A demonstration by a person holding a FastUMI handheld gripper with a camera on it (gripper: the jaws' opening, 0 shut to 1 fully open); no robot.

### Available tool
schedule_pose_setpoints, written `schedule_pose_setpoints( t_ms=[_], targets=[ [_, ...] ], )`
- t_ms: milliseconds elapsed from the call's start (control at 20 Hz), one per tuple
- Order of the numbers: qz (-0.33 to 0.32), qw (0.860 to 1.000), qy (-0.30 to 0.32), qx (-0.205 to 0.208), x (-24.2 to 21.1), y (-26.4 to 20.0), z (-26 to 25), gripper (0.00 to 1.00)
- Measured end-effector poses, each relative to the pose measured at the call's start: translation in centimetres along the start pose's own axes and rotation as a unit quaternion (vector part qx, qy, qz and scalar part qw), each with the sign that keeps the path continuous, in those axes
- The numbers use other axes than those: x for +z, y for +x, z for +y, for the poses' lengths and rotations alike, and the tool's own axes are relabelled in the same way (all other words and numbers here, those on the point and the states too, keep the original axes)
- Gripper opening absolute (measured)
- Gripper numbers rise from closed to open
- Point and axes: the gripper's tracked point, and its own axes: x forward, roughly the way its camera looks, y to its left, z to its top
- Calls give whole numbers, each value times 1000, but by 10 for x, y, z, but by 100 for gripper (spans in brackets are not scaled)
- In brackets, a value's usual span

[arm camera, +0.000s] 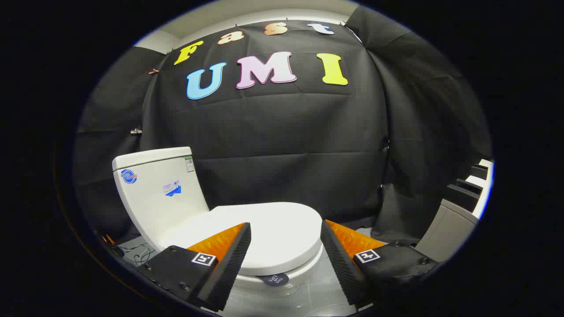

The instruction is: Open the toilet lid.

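Black cloth walls the booth, and a pale floor (308,286) runs under the toilet. Your tongs (285,229) stand wide and hold nothing, the closed toilet lid (282,233) just ahead between their tips, the tank (158,193) behind it. Slip one finger under the lid's front lip, then lift in an arc toward the tank.

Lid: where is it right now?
The lid lies shut on the bowl, right of the tank, just ahead of and between the open gripper fingers.
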Motion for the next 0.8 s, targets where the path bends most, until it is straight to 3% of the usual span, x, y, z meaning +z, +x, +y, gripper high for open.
schedule_pose_setpoints(
  t_ms=[800],
  targets=[
    [25, 1000, 16, 3, -18, 3, -4, 99]
  ],
)
